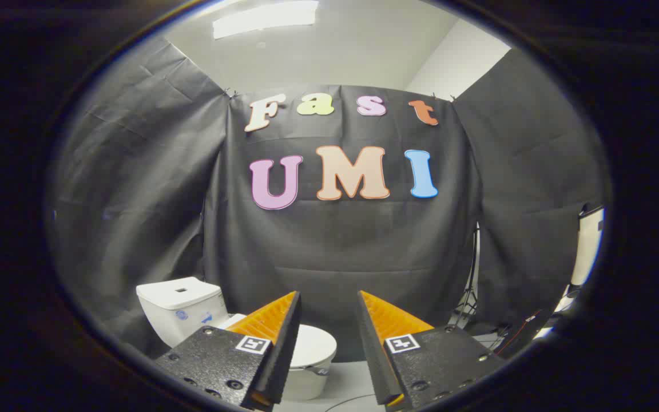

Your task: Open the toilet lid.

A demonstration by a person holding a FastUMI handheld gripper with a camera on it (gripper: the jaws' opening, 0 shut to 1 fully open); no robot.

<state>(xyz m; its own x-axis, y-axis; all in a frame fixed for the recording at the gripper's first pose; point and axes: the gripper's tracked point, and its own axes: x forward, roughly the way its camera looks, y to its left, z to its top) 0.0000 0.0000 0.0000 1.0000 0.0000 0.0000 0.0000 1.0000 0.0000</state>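
The gripper [328, 303] hangs in the air with its two fingers spread apart and nothing between them, released and touching no object. A white toilet [232, 332] stands on the floor beyond the fingers, toward ten o'clock of the gap between the tips, well apart from them. Its cistern [181, 306] sits at the far side, close to the black cloth wall [335, 246], with a flush button on top. The toilet lid [313, 346] lies down flat, closed over the bowl, partly hidden behind the left finger; its rounded front shows in the gap just right of that finger. At about three o'clock, a light stand [469, 286] rises by the cloth's edge.
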